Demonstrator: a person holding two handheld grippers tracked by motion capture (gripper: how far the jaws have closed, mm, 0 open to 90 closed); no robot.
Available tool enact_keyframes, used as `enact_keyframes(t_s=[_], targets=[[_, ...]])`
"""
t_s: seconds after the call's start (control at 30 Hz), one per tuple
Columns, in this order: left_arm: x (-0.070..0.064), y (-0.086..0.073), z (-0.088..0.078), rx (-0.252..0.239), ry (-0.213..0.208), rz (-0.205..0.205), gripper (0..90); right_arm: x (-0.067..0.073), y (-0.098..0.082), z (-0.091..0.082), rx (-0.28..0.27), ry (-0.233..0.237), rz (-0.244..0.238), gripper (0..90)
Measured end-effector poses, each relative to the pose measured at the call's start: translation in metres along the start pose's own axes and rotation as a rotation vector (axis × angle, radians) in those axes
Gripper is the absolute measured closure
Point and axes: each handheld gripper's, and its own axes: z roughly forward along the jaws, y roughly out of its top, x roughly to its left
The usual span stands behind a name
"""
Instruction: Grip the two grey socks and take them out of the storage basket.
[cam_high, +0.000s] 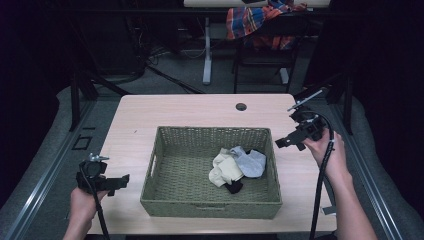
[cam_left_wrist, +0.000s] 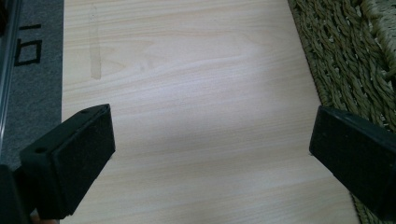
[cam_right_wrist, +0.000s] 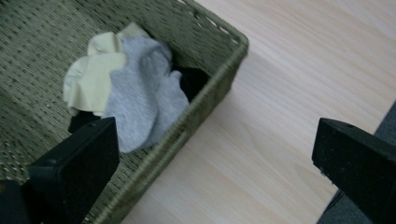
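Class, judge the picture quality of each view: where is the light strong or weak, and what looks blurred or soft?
High view: the table is lit evenly while the room around it falls to near black. Left gripper view: a pale sheen lies across the wood, and the left gripper casts soft shadow beneath. Right gripper view: the basket rim and socks look slightly smeared.

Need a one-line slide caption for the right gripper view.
Open right gripper above the woven basket's rim, with grey, cream and black socks piled inside.
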Motion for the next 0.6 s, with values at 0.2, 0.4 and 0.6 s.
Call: enact_keyframes(t_s=[0.2, 0.4, 0.6], targets=[[0.001, -0.001, 0.0, 0.0, 0.003, -0.007, 0.3, 0.016, 0.02, 0.003, 0.018, 0.026, -0.052, 0.6], [0.001, -0.001, 0.001, 0.002, 0.003, -0.002, 0.3, 0.03, 0.039, 0.012, 0.089, 0.038, -0.077, 0.0], [0.002, 0.0, 0.001, 0.005, -0.005, -0.002, 0.3, 0.046, 0.052, 0.023, 0.092, 0.067, -0.103, 0.0]])
